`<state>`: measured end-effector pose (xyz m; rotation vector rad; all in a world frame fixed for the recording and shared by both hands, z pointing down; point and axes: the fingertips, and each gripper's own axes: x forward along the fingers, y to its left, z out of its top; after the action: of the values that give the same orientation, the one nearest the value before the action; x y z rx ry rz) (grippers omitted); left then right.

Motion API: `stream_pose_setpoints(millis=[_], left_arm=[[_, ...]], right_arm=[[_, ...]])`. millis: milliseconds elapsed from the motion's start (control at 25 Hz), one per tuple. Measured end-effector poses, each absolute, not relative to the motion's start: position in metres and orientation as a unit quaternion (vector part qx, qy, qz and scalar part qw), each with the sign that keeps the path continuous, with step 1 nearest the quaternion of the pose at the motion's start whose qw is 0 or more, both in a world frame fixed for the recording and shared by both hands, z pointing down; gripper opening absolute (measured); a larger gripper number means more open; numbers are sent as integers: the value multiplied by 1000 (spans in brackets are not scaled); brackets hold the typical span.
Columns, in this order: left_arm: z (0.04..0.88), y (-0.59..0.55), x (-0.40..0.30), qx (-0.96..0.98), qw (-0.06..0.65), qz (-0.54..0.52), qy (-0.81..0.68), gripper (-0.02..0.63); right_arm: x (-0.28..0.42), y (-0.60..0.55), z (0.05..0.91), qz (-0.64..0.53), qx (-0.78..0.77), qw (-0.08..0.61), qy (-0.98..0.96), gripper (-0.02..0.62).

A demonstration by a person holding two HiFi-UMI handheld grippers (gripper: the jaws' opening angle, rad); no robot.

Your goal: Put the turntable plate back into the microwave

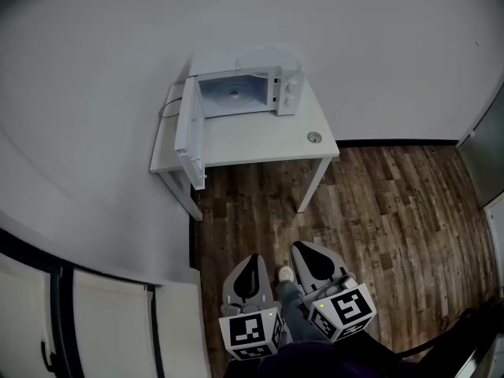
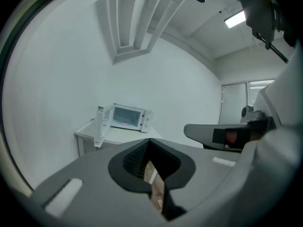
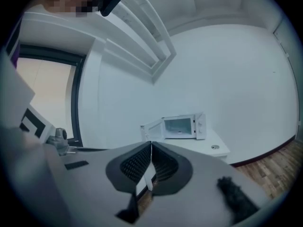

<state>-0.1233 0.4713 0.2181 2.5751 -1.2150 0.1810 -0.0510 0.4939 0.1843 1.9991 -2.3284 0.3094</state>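
Observation:
A white microwave [image 1: 250,89] stands at the back of a small white table [image 1: 260,142], far ahead of me, with its door [image 1: 189,128] swung wide open to the left. A pale round shape on its roof [image 1: 272,58] looks like the glass turntable plate. Inside, only a small hub [image 1: 233,94] shows on the cavity floor. My left gripper [image 1: 253,260] and right gripper [image 1: 304,248] hang low over the wooden floor, side by side, both shut and holding nothing. The microwave [image 2: 128,118] appears small beyond the closed left gripper [image 2: 149,142], and the microwave [image 3: 182,126] also beyond the right gripper [image 3: 151,144].
A small round metal object [image 1: 314,137] lies near the table's right front corner. A white wall [image 1: 354,38] runs behind the table, and wooden floor [image 1: 378,211] stretches between me and it. A dark-framed window or door [image 1: 63,305] is at my left.

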Motion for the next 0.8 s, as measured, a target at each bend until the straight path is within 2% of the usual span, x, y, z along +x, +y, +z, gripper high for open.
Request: stream_pose_setpoints(millis=[800], left_arm=[[204, 323, -20, 890, 134, 70, -430, 5]], right_arm=[[57, 330, 190, 133, 650, 33, -747, 11]])
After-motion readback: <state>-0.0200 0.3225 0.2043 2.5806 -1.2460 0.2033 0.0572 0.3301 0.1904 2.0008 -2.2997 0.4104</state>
